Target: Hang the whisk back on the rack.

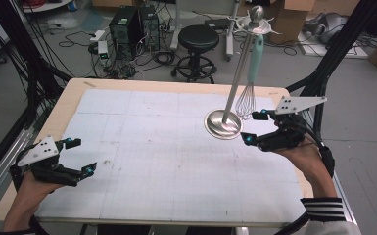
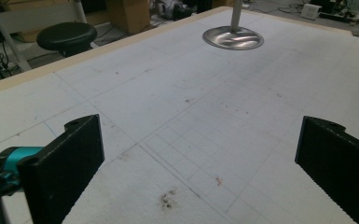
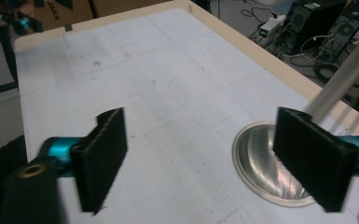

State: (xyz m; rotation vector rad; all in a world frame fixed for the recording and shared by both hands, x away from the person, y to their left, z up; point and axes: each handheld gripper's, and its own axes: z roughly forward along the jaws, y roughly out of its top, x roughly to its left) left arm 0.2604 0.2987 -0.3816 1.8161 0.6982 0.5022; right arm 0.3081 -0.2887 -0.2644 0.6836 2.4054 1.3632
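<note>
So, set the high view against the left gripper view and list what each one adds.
High view alone: the teal-handled wire whisk hanging from the steel stand's top, and the right hand-held gripper, jaws open beside the stand's base. Left gripper view alone: brown stains on the white gridded mat, seen close between its open jaws. Both: the round steel stand base, the black stool, the mat.

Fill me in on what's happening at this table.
A person holds a gripper in each hand over a white mat. A whisk hangs from a metal stand at the far right. The right gripper sits beside the stand's base, jaws open with nothing between them. The left gripper, also open, waits at the near left.
</note>
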